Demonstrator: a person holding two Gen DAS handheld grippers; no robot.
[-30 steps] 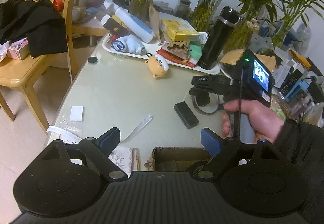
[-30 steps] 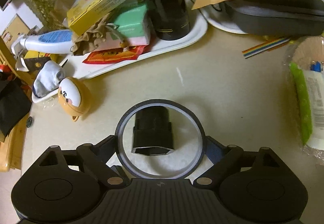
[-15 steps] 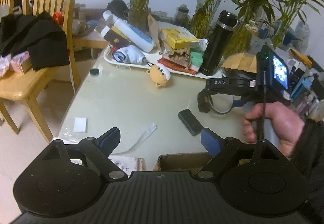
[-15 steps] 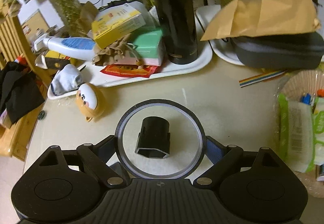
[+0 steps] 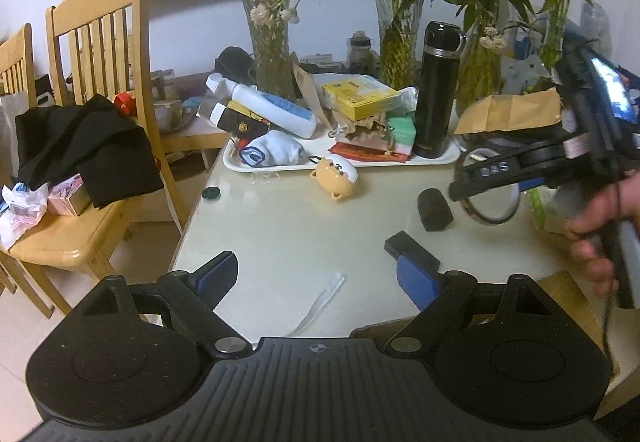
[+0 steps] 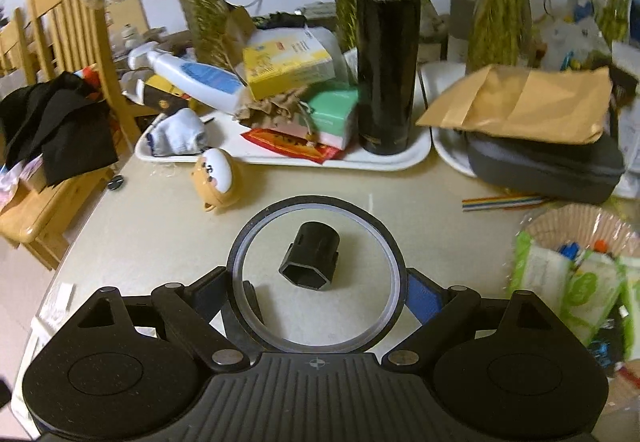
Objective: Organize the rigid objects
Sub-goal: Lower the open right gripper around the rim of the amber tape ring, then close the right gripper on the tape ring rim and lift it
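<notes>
A cluttered beige table (image 5: 280, 242) seen from two hand-held grippers. The right gripper (image 6: 318, 288) has its two fingers spread wide and clamped on the outer sides of a dark tape ring (image 6: 316, 276), which it holds lifted above the tabletop; in the left wrist view the same ring (image 5: 490, 194) hangs in the air at the right, with a person's hand (image 5: 600, 226) on the gripper's handle. Seen through the ring's hole, a small black hexagonal socket (image 6: 311, 261) lies on its side on the table. The left gripper (image 5: 316, 272) has its jaws wide apart with nothing between them, hovering over the near edge of the table. Just beyond its right finger lies a flat black block (image 5: 412, 252). Farther back, a white tray (image 6: 384, 160) carries a tall black flask (image 6: 386, 50), a yellow box (image 6: 288, 62) and a white bottle (image 6: 192, 76). A small bear-shaped toy (image 6: 218, 176) sits just in front of the tray.
</notes>
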